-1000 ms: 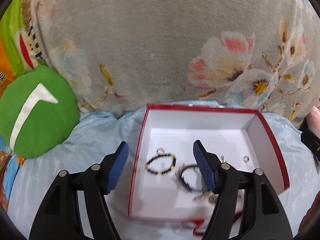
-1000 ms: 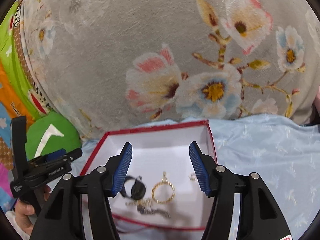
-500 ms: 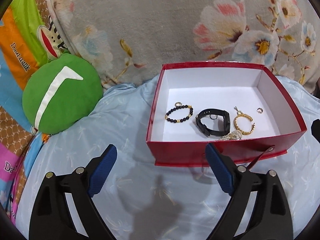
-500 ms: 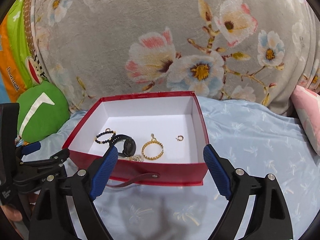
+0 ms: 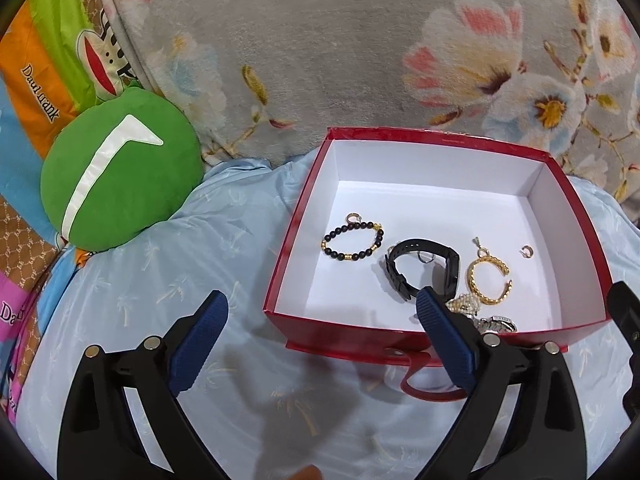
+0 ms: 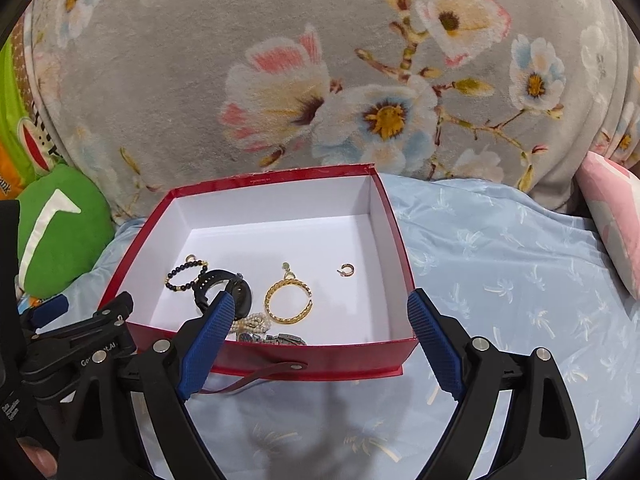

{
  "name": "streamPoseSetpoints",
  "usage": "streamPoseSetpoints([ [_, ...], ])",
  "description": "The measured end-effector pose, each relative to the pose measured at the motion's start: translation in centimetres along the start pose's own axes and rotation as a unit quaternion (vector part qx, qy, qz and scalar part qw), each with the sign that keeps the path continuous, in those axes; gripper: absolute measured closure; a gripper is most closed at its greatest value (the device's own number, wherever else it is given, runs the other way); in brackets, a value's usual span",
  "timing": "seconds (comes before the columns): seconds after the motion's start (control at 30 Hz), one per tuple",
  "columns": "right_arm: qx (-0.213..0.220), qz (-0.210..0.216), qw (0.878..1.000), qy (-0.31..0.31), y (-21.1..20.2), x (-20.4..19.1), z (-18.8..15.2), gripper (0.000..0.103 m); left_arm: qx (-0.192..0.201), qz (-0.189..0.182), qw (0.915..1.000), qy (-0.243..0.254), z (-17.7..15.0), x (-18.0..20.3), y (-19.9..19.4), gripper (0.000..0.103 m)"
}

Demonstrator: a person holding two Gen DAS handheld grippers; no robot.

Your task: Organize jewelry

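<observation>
A red box (image 5: 296, 224) with a white inside sits on the blue sheet. In it lie a black bead bracelet (image 5: 352, 242), a black watch (image 5: 420, 270), a gold chain hoop (image 5: 488, 280), a small earring (image 5: 527, 251), a pearl piece (image 5: 464, 304) and a silver band (image 5: 498, 324). My left gripper (image 5: 320, 298) hovers at the box's front left corner, jaws opening, nothing between them. My right gripper (image 6: 320, 299) stands wide open over the front wall of the box (image 6: 316, 356), holding nothing. The watch (image 6: 224, 284) and gold hoop (image 6: 288, 300) lie just beyond it.
A green round cushion (image 5: 116, 180) lies left of the box. A grey floral blanket (image 5: 320, 40) rises behind it. A pink pillow (image 6: 612, 208) sits at the far right. A red strap (image 5: 424, 384) hangs from the box front. Blue sheet (image 6: 500, 264) spreads to the right.
Both grippers have drawn back from over the box's inside to its front edge, tilted further down, and their jaws have spread much wider. The jewelry has not moved.
</observation>
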State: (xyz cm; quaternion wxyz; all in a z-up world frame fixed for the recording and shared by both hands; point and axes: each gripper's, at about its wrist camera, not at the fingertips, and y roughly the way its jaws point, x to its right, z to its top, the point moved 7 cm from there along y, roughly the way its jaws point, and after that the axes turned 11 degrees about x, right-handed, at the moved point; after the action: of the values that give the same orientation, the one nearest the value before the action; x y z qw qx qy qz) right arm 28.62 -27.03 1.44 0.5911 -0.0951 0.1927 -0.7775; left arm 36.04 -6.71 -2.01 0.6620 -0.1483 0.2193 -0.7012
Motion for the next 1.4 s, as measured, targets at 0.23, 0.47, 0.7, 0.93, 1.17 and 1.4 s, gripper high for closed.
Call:
streamPoseSetpoints([
  [0.23,-0.018,0.012,1.0,-0.019,1.3,-1.0,-1.5,0.012,-0.013,0.004,0.9997,0.019,-1.1,0.3,1.4,0.01],
  [0.47,-0.024,0.008,0.999,-0.026,1.7,-0.8,-1.9,0.012,-0.011,0.001,0.9997,0.023,-1.2,0.5,1.1,0.009],
  [0.7,-0.034,0.01,0.999,-0.034,2.4,-0.8,-2.5,0.012,-0.013,0.0,0.9996,0.025,-1.4,0.7,1.2,0.007],
  [0.93,-0.036,0.011,0.999,-0.037,2.6,-0.7,-2.6,0.012,-0.01,0.002,0.9996,0.024,-1.4,0.7,1.1,0.006],
  [1.17,-0.03,0.01,0.999,-0.035,2.1,-0.6,-2.0,0.012,-0.002,-0.005,0.9996,0.029,-1.1,1.3,0.3,0.006],
  [1.4,-0.032,0.013,0.999,-0.037,1.9,-0.8,-2.0,0.012,0.001,-0.015,0.9995,0.028,-0.8,1.8,-0.7,0.005],
])
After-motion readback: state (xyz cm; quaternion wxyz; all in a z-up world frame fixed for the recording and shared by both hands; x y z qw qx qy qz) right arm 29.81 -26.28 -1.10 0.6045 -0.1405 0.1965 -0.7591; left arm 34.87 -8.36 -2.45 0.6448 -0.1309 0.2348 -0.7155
